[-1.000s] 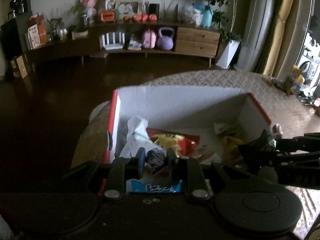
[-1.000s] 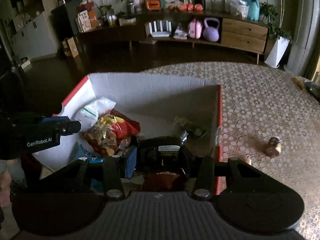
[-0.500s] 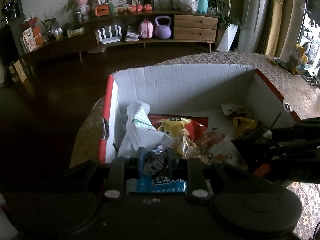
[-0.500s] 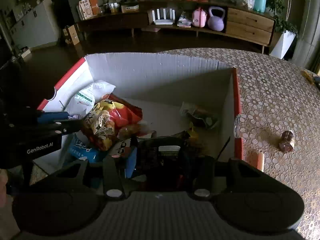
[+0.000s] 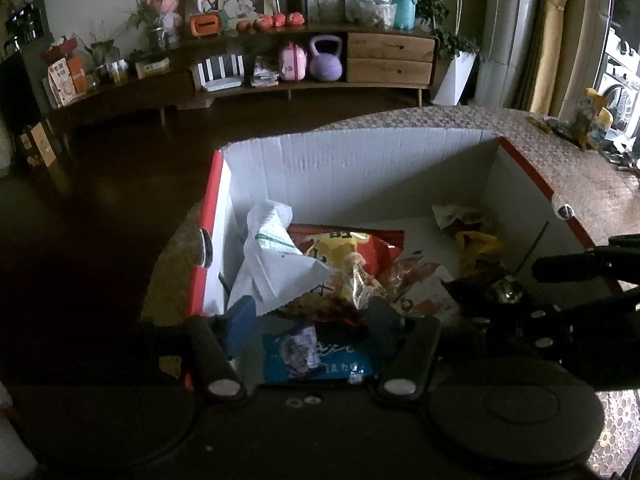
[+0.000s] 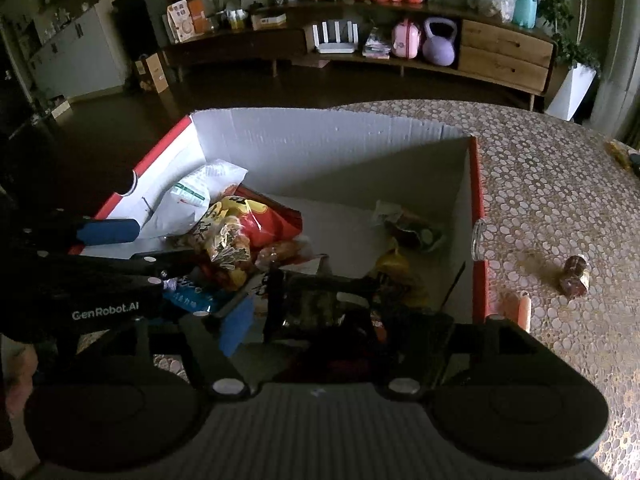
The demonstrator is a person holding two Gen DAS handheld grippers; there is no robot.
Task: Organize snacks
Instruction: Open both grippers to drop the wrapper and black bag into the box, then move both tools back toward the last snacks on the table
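A white cardboard box [image 5: 360,168] with red outer edges holds several snack bags. My left gripper [image 5: 312,320] hangs over its near left corner, jaws opening. A small purple-wrapped snack [image 5: 300,350] lies free between the fingers on a blue packet [image 5: 340,364]. My right gripper [image 6: 336,332] is over the box's near right part, jaws opening too. A dark packet [image 6: 320,304] sits between its fingers, with a gap to the blue pad [image 6: 236,328]. Each gripper shows at the edge of the other's view.
Inside the box lie a white bag [image 5: 272,256], a red and yellow chip bag [image 5: 352,248] and a yellow packet [image 5: 476,248]. On the patterned tablecloth [image 6: 560,200] right of the box are a small brown snack [image 6: 576,276] and an orange stick [image 6: 524,312].
Both grippers' jaws have spread apart. The small purple snack left the left pads and now rests on the blue packet. The dark packet is no longer pinched by the right pads.
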